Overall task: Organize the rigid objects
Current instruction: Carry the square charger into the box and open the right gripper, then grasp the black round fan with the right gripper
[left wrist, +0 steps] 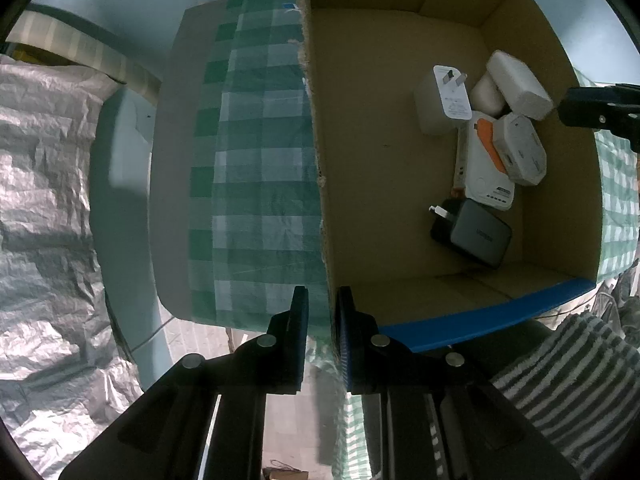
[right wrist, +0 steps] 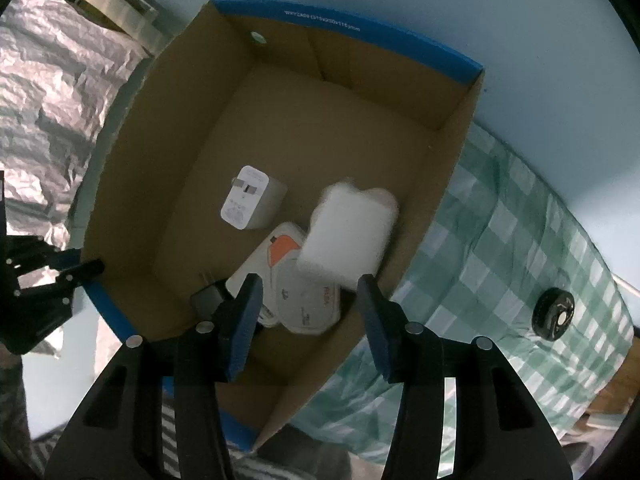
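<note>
An open cardboard box [left wrist: 360,140] with blue rims stands on a green checked cloth; it also shows in the right wrist view [right wrist: 192,152]. Inside lie a white plug adapter [left wrist: 442,98] [right wrist: 252,198], a white block charger [left wrist: 518,84] [right wrist: 348,232], a white flat device with an orange mark [left wrist: 486,160] [right wrist: 280,256], another white charger [left wrist: 522,148] and a dark grey charger [left wrist: 476,236] [right wrist: 208,300]. My left gripper [left wrist: 322,304] is shut on the box's left wall at the near corner. My right gripper [right wrist: 308,292] is open and empty above the chargers; the white block looks blurred just beyond it.
A black round object [right wrist: 554,314] lies on the checked cloth [right wrist: 500,260] right of the box. Crinkled silver sheeting [left wrist: 44,200] lies to the left. A striped towel [left wrist: 560,372] lies near the box's front edge. A pale blue wall stands behind.
</note>
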